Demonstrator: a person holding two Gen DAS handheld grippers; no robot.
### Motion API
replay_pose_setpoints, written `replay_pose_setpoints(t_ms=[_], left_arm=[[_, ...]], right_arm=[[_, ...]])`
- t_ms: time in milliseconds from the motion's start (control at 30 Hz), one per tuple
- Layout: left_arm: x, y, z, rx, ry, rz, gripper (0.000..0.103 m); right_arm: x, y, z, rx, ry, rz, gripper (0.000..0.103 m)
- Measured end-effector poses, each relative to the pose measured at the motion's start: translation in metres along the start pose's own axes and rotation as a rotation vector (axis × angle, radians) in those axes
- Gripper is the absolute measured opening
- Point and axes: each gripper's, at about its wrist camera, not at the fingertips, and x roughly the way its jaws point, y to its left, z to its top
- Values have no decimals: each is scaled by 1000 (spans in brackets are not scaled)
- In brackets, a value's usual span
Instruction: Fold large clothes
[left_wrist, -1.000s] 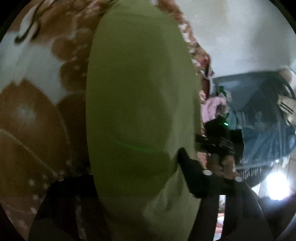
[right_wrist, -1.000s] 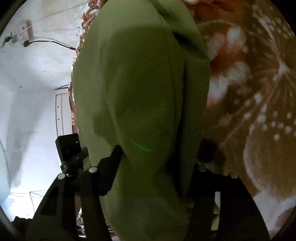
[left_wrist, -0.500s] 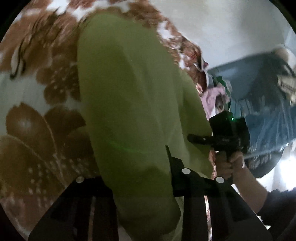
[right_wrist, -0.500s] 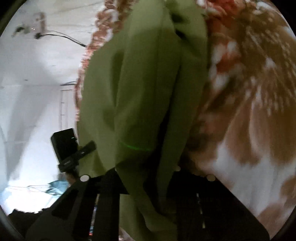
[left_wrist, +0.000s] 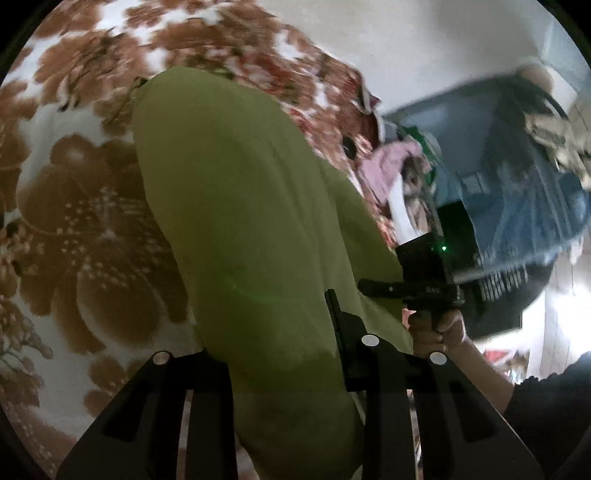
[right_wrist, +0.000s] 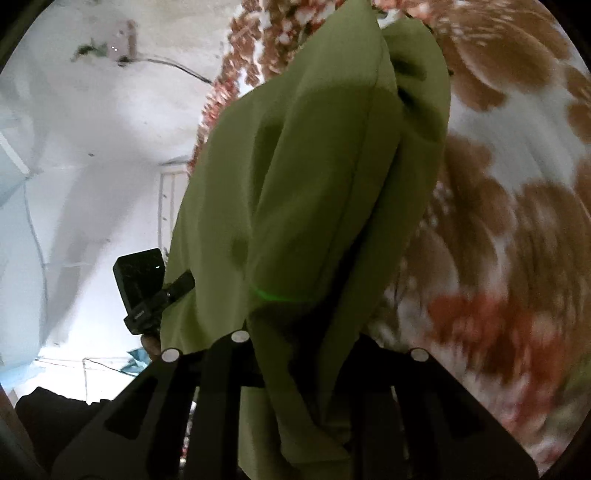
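Observation:
A large olive-green garment (left_wrist: 236, 206) hangs stretched between both grippers above a bed with a brown floral blanket (left_wrist: 74, 236). My left gripper (left_wrist: 280, 354) is shut on one edge of the garment, which drapes over its fingers. My right gripper (right_wrist: 303, 354) is shut on the other edge of the garment (right_wrist: 314, 177), which hangs in folds and hides the fingertips. The right gripper's body (left_wrist: 428, 273) shows in the left wrist view, held by a hand. The left gripper's body (right_wrist: 147, 288) shows in the right wrist view.
The floral blanket (right_wrist: 509, 229) fills the right of the right wrist view. A white wall (right_wrist: 92, 166) with a socket and cable lies beyond the bed edge. A blue mesh basket (left_wrist: 517, 192) and pink clothes (left_wrist: 388, 166) sit at the far right.
Both grippers have lifted and pulled back with the garment. More of the blanket and room shows around it, and the cloth hangs longer and narrower.

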Motion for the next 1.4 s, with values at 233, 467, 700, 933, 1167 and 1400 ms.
replay_pose_setpoints(t_ms=[233, 467, 700, 933, 1167, 1400], left_arm=[[47, -105, -2, 211, 145, -93, 25], [176, -235, -21, 473, 387, -245, 25], [324, -379, -94, 721, 651, -455, 25], [409, -467, -127, 880, 723, -576, 25], [534, -411, -126, 743, 827, -459, 26], [568, -349, -139, 773, 850, -262, 53]], right_arm=[[-98, -4, -86, 37, -230, 43, 16], [-242, -48, -224, 199, -547, -25, 16], [-365, -84, -361, 353, -830, -141, 16], [-438, -117, -404, 375, -1035, -247, 16], [-444, -244, -400, 508, -1100, -273, 15], [-414, -299, -388, 488, -1017, -316, 27]])
